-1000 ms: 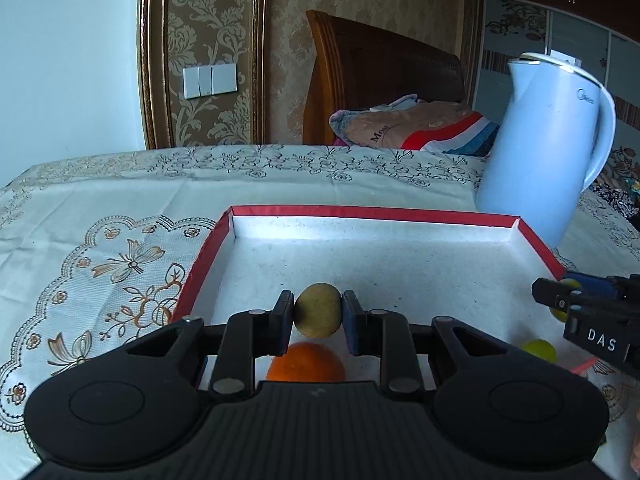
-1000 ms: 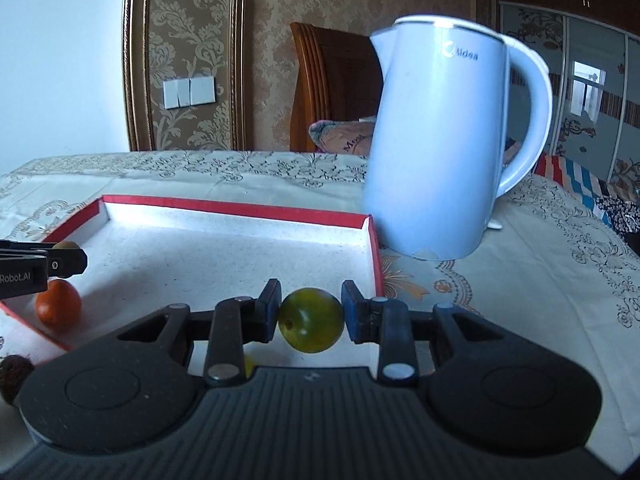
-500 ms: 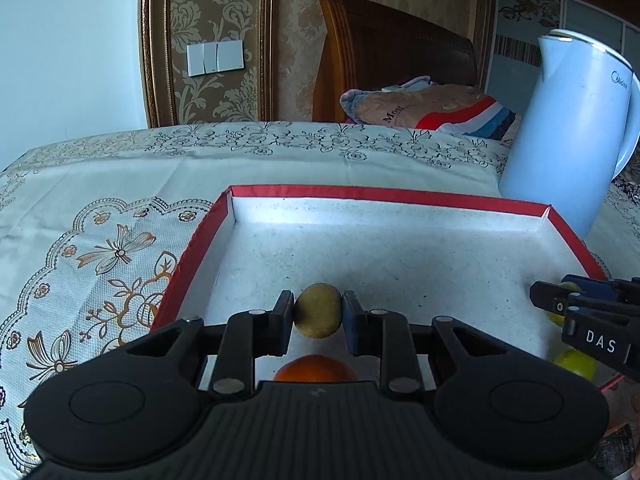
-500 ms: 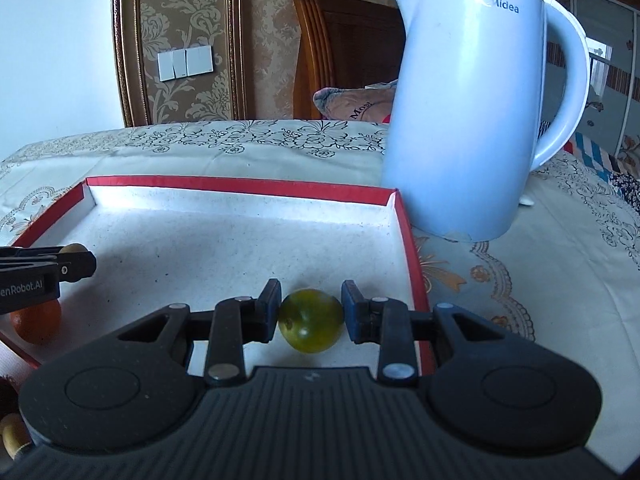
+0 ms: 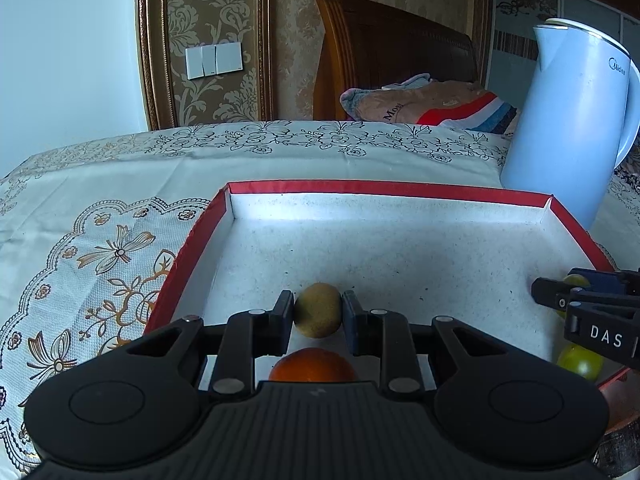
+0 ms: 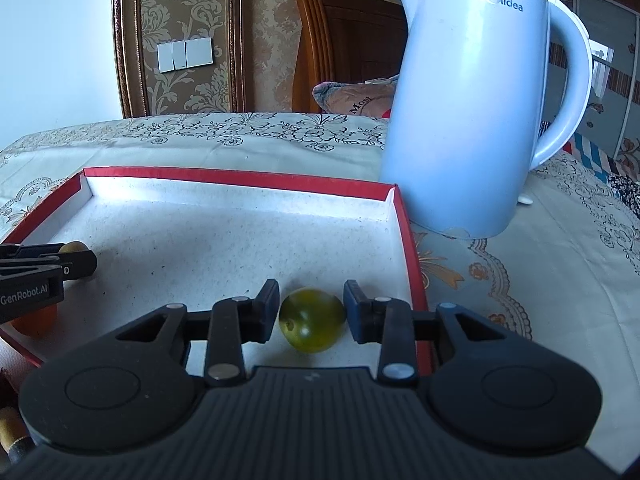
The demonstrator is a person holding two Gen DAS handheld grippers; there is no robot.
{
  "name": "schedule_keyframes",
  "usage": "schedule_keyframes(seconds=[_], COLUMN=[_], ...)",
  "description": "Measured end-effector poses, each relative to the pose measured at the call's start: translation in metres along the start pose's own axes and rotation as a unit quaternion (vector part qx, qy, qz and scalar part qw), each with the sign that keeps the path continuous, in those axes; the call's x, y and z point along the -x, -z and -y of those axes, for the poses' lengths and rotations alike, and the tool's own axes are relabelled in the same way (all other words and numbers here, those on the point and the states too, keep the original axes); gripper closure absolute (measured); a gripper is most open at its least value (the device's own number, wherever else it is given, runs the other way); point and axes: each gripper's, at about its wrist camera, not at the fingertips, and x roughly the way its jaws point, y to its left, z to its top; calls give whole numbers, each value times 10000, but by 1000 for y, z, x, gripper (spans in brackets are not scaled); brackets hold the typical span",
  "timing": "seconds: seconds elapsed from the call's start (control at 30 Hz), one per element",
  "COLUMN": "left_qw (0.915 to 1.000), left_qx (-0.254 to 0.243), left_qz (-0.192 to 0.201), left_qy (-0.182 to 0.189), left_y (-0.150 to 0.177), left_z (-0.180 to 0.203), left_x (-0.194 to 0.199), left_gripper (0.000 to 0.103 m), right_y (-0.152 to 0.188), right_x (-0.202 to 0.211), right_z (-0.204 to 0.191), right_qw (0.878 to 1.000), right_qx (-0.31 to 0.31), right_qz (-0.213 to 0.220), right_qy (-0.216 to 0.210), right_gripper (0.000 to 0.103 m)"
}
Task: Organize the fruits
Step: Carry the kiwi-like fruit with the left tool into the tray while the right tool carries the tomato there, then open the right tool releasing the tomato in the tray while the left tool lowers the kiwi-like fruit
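A red-rimmed tray (image 5: 384, 189) with a white floor lies on the patterned tablecloth. My left gripper (image 5: 317, 313) is shut on a brownish-yellow round fruit (image 5: 318, 310) low over the tray's near left part, with an orange (image 5: 313, 365) just below it. My right gripper (image 6: 311, 311) stands open around a green fruit (image 6: 312, 319) that rests on the tray floor near the right rim (image 6: 408, 240); the jaws stand slightly apart from it. In the left wrist view the right gripper (image 5: 576, 300) shows with a second green fruit (image 5: 580, 362) beneath it.
A tall pale blue kettle (image 6: 472, 120) stands just beyond the tray's far right corner. A wooden headboard (image 5: 392, 52) and folded bedding (image 5: 432, 104) lie behind the table. Dark objects (image 6: 12, 424) sit off the tray's near left corner.
The right gripper's jaws have parted from the green fruit, which now lies on the tray floor. Both grippers have moved forward and lower over the tray.
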Motion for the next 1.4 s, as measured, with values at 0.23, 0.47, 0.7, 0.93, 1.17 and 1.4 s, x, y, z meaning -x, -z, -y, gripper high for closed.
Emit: schedule_keyframes(seconds=[0.23,0.47,0.7,0.93,1.17,1.4], left_qw=[10000,9999,10000,9997,9993,9985], left_qx=[-58,-109,44,-143,-254,-346], left_qz=[0,11,61,173,255,407], left_qy=[-46,-61,30,-27,-58,-81], left_y=[2,4,6,10,13,18], left_z=[2,2,-5,0,2,5], left_x=[-1,0,5,9,14,24], left_gripper=[78,77,77,77,77,75], right_y=[1,2,5,8,11,16], right_x=[4,5,10,12,17,29], right_z=[2,1,1,1,3,10], right_qw=[9999,9999,9999,9999,9997,9981], right_qx=[-80,-98,-56,-69,-150,-409], right_qz=[99,65,128,104,137,325], right_qy=[83,62,35,-55,-157,-342], right_gripper=[33,22,11,6,4,1])
